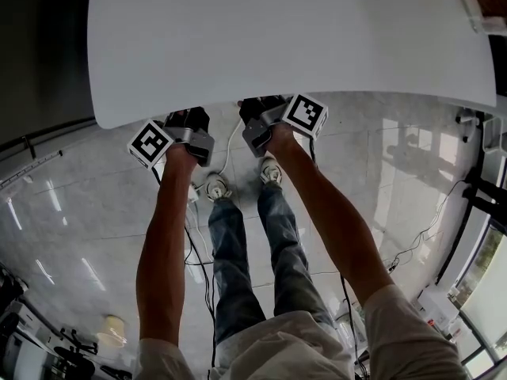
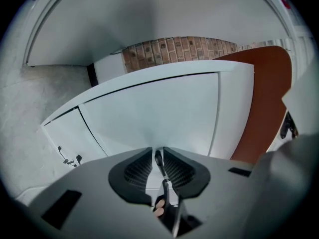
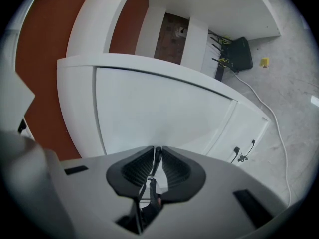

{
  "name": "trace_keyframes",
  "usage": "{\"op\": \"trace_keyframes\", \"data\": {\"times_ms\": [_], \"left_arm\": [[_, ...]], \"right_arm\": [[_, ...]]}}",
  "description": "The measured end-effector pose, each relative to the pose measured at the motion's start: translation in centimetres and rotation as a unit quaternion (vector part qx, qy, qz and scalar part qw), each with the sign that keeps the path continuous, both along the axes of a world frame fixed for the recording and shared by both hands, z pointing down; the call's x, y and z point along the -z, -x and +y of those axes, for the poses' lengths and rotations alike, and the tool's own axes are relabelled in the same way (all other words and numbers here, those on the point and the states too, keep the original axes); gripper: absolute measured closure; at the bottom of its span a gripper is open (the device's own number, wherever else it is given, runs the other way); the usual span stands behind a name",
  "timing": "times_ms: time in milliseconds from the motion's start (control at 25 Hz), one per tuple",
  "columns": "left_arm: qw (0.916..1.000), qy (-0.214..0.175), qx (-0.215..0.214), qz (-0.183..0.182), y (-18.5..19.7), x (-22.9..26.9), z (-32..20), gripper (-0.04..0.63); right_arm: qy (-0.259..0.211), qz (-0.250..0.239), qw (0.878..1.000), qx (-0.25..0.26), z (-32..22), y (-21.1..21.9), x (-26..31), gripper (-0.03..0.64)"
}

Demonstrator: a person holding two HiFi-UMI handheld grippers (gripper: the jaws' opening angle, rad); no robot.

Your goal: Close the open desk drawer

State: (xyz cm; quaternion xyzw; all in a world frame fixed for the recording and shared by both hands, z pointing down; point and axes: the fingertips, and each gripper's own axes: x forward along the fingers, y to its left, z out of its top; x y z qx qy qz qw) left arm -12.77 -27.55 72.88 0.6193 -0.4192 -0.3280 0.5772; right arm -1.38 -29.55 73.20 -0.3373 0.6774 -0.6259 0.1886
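Observation:
Seen from the head view, the white desk top fills the upper half, and both grippers reach under its near edge, so their tips are hidden there. The left gripper and the right gripper sit side by side. In the left gripper view, the left gripper has its jaws shut with nothing between them, right up against the white drawer front. The right gripper is likewise shut and empty, close against the same drawer front. Whether the tips touch the panel, I cannot tell.
Beside the drawer is a white cabinet door with keys hanging in its lock. A red-brown panel flanks the unit. A black box with cables and a white cord lie on the pale floor under the desk.

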Motion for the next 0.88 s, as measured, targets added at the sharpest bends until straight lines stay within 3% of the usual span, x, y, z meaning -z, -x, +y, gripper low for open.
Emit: {"op": "trace_keyframes", "data": {"times_ms": [120, 200, 360, 680, 800, 880], "left_arm": [[0.9998, 0.006, 0.003, -0.019, 0.7, -0.6, 0.9, 0.514], [0.9999, 0.009, -0.005, -0.006, 0.1, -0.9, 2.0, 0.509], [0.9992, 0.038, -0.003, 0.01, -0.5, -2.6, 5.0, 0.509], [0.9973, 0.059, -0.009, 0.043, -3.2, -3.0, 10.4, 0.509], [0.9964, 0.074, -0.012, 0.04, -3.7, -3.4, 13.8, 0.524], [0.996, 0.082, -0.009, 0.034, -3.7, -3.7, 15.7, 0.583]], "right_arm": [[0.003, -0.002, 1.0, 0.006, 0.6, 0.0, -0.2, 0.548], [0.01, -0.007, 1.0, 0.016, 1.7, 0.1, -0.7, 0.517], [0.029, -0.012, 0.999, 0.028, 5.1, 0.1, -1.9, 0.517], [0.054, -0.043, 0.998, 0.0, 10.7, -0.6, -2.1, 0.518], [0.052, -0.05, 0.997, 0.0, 13.5, -0.7, -1.3, 0.576], [0.052, -0.051, 0.997, -0.005, 15.2, -1.1, -1.1, 0.598]]}}
